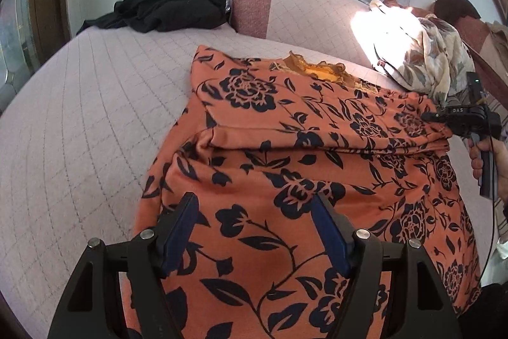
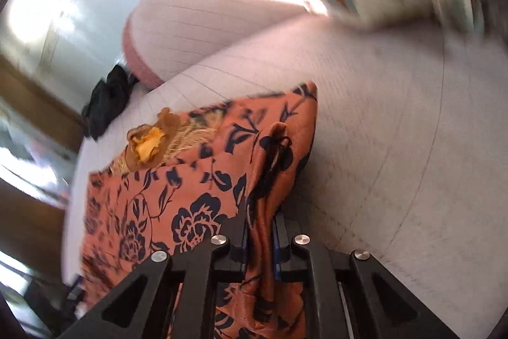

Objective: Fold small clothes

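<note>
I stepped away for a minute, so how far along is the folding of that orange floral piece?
Partly done. The orange garment lies spread on the bed with one fold already laid across its far part. In hand: the right gripper pinches a bunched edge of it, while the left gripper hangs open above the near part. Left: the remaining folds, plus the black clothes and the cream floral pile.

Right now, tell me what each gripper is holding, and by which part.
The right gripper is shut on the orange floral garment, pinching a bunched fold at its right-hand edge. The left gripper is open above the cloth and holds nothing.
</note>
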`<state>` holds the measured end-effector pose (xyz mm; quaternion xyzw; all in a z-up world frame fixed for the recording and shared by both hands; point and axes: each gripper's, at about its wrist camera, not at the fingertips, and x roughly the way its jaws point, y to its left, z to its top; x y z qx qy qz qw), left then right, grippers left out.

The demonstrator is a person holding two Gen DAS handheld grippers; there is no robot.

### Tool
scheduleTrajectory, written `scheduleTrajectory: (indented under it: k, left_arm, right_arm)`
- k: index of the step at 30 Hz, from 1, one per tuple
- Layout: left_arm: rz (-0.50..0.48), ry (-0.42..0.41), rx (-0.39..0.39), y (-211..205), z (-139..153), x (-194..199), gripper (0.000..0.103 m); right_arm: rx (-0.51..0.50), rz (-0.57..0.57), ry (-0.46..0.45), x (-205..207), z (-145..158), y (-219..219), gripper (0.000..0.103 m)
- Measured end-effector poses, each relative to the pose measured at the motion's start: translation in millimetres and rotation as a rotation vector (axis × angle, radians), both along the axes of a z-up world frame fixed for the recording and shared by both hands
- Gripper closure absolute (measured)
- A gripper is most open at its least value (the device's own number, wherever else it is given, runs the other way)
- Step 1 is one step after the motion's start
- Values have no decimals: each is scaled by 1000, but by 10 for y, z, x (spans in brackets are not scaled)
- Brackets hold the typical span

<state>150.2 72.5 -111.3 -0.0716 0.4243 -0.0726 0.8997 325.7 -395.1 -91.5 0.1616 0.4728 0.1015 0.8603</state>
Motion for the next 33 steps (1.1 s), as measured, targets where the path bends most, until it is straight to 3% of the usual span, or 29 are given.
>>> scheduleTrajectory:
  k: [1, 4, 6, 9, 13, 16, 21, 24, 26, 27, 28, 29, 31, 33]
  left_arm:
    - [0, -2, -17, 10, -4, -6, 29]
    - [-7, -9, -14, -18, -3, -7, 29]
    - [-18, -26, 29, -54, 8, -40, 29]
    - [-24, -36, 13, -29, 44, -75, 29]
    - [4, -51, 8, 95, 137, -57, 29]
    - [34, -43, -54, 262, 231, 61, 29]
    - [25, 18, -156, 470, 260, 738, 29]
    - [5, 64, -169, 492, 187, 1260, 29]
    - [-23, 144, -182, 484, 14, 1534, 31]
    - [-35, 213, -192, 479, -135, 1648, 66]
    - [-26, 263, -168, 480, -250, 1694, 82]
    - [-34, 252, -187, 512, -254, 1689, 83]
    - [-47, 241, -173, 556, -182, 1675, 96]
    - [-17, 164, -89, 612, -16, 1662, 100]
  right_arm:
    - [-41, -14, -28, -30, 42, 38, 92]
    - [-44, -50, 121, 102, -385, 10, 87]
    - [5, -104, 52, 23, -286, -60, 83]
    - [-14, -192, -6, -141, -72, -120, 78]
    - [50, -145, -91, -449, 203, 34, 78]
    - [115, -114, -126, -802, 269, 197, 78]
    - [147, -20, -139, -1297, 172, 573, 78]
    - [168, 1, -159, -1453, 85, 622, 78]
    - [165, 11, -164, -1487, 63, 612, 78]
    - [176, 18, -162, -1476, 55, 604, 78]
    - [180, 22, -165, -1476, 47, 596, 78]
    - [172, 23, -171, -1471, 43, 583, 78]
    - [178, 23, -176, -1458, 34, 545, 78]
    - [200, 15, -181, -1455, 24, 488, 78]
